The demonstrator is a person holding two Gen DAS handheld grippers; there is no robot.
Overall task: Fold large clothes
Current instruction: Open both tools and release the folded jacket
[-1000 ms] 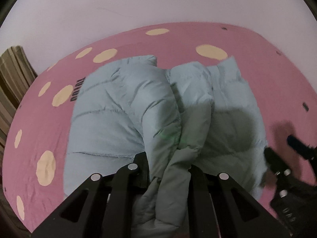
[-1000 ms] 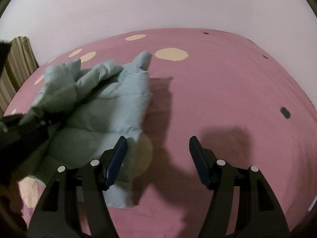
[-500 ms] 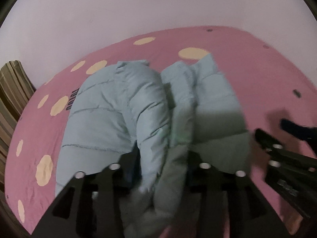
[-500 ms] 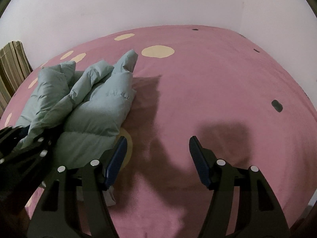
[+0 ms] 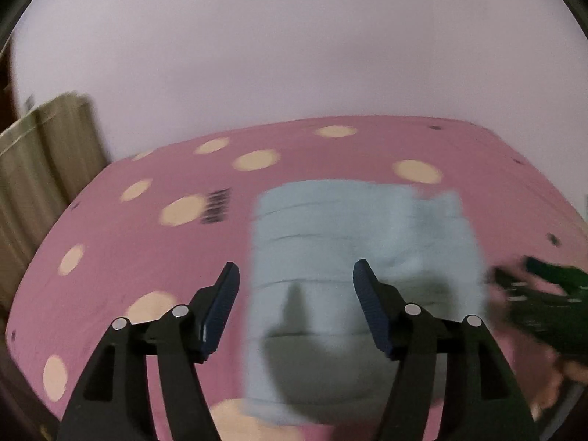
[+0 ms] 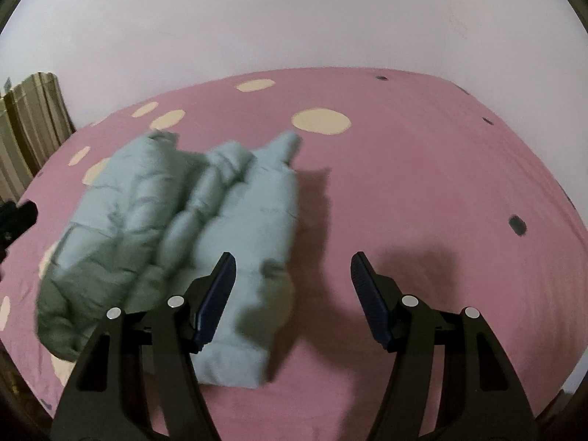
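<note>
**Jacket let go, fold laid down**

The left gripper has just spread its jaws, dropping the fabric it pinched a second ago. The right gripper hangs open, empty. The jacket lies bundled on the pink bed; this fold looks finished.

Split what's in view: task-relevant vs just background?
Job:
- light blue puffer jacket, folded on the bed
- left gripper, jaws just opened, nothing between them
- right gripper, open, empty

Background:
- pink spotted bedsheet
- striped curtain
- white wall
</note>
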